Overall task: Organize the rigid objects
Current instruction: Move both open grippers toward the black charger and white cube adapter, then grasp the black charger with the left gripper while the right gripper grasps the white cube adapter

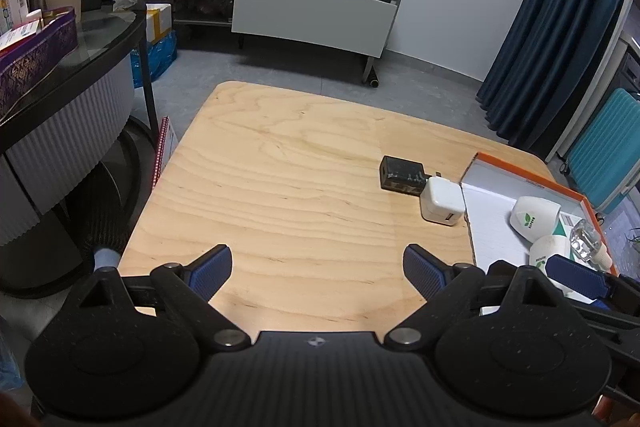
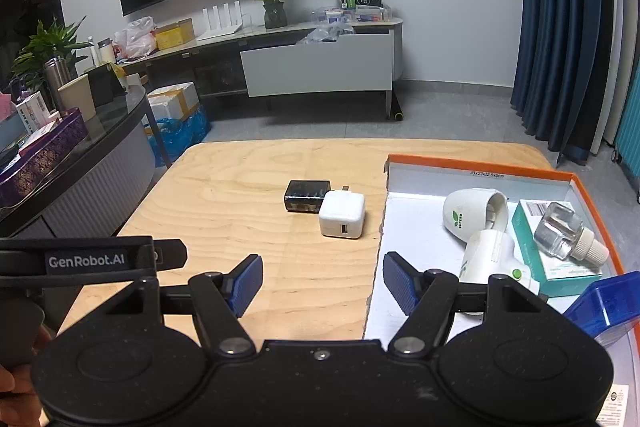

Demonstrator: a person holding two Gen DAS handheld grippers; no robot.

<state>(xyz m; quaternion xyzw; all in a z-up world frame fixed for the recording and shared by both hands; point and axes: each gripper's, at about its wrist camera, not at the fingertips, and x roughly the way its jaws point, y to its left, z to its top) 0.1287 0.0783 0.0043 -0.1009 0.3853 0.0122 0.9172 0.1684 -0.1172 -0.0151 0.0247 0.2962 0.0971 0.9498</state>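
A pale wooden table with rounded corners (image 2: 240, 195) is seen from both wrist cameras. The left gripper (image 1: 318, 269) is held above the near part of the tabletop with its blue-padded jaws spread wide and nothing between them. The right gripper (image 2: 322, 285) is held over the left wall of a shallow orange-rimmed cardboard box with a white floor (image 2: 480, 165); its jaws are also spread, and nothing is pinched.

On the bare table, just left of the box, a white square USB wall charger (image 2: 343, 214) is seen touching a dark translucent rectangular adapter (image 2: 306, 195) behind it. Inside the box are laid two white plastic plug-in diffusers with green leaf logos (image 2: 474, 213), a teal carton (image 2: 560, 259) and, on top of it, a clear glass refill bottle with a white cap (image 2: 566, 233). A blue translucent plastic container (image 2: 608, 301) is seen at the box's near right corner.
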